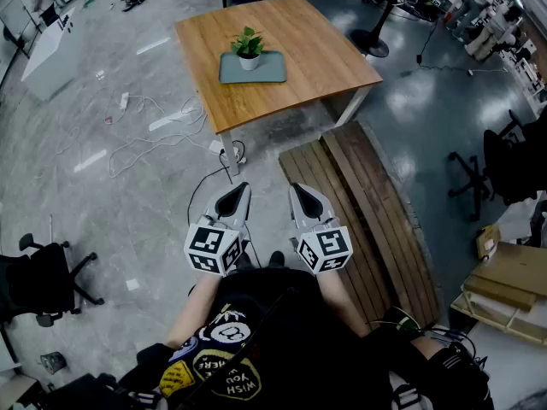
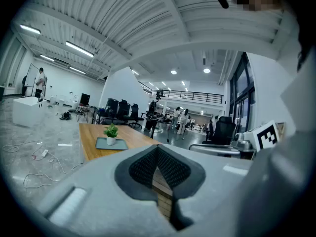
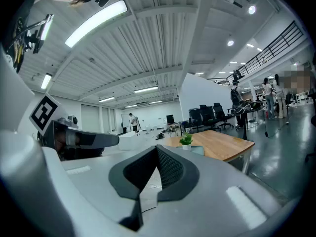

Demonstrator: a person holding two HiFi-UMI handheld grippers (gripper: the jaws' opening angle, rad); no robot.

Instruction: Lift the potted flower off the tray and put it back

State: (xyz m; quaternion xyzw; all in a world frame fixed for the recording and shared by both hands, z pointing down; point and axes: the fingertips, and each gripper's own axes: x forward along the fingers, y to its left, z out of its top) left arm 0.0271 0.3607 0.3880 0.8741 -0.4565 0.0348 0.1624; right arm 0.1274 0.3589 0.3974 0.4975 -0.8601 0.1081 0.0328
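A small potted flower [image 1: 249,48] in a white pot stands on a grey tray [image 1: 272,68] in the middle of a wooden table [image 1: 325,49] far ahead. It also shows small and distant in the left gripper view, the potted flower [image 2: 111,133] on the tray [image 2: 118,145], and in the right gripper view, the potted flower [image 3: 186,141]. My left gripper [image 1: 241,189] and right gripper [image 1: 296,189] hang side by side close to my body, over the floor, well short of the table. Both have their jaws shut with nothing between them: left gripper [image 2: 157,147], right gripper [image 3: 157,147].
Long wooden planks [image 1: 367,220] lie on the floor between me and the table's right leg. Loose cables [image 1: 145,139] trail on the floor at the left. An office chair [image 1: 43,280] stands at the left, another chair [image 1: 504,161] and cardboard boxes [image 1: 513,284] at the right.
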